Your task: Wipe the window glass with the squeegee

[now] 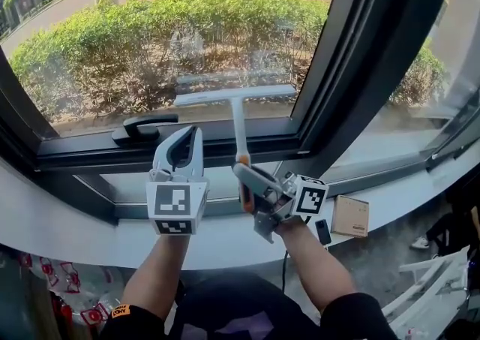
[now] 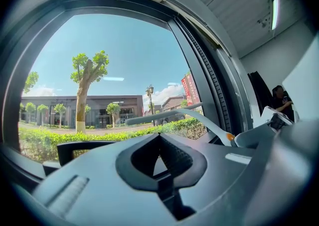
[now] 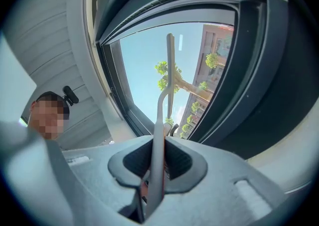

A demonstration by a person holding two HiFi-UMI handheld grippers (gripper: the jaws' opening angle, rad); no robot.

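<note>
A white T-shaped squeegee [image 1: 234, 97] stands upright, its blade lying against the lower part of the window glass [image 1: 172, 31]. My right gripper [image 1: 243, 175] is shut on its handle near the orange band, below the window frame. In the right gripper view the handle [image 3: 160, 135] runs up between the jaws to the blade [image 3: 170, 65]. My left gripper [image 1: 193, 134] is to the left of the handle, shut on nothing, with its tips at the frame's lower rail. From the left gripper view the squeegee [image 2: 164, 115] shows at the right.
A black window handle [image 1: 142, 127] lies on the lower frame, left of the left gripper. A dark mullion [image 1: 352, 68] bounds the pane on the right. On the white sill [image 1: 67, 233] lie a small cardboard box [image 1: 349, 216] and a phone [image 1: 322, 232]. Someone stands behind [image 2: 280, 101].
</note>
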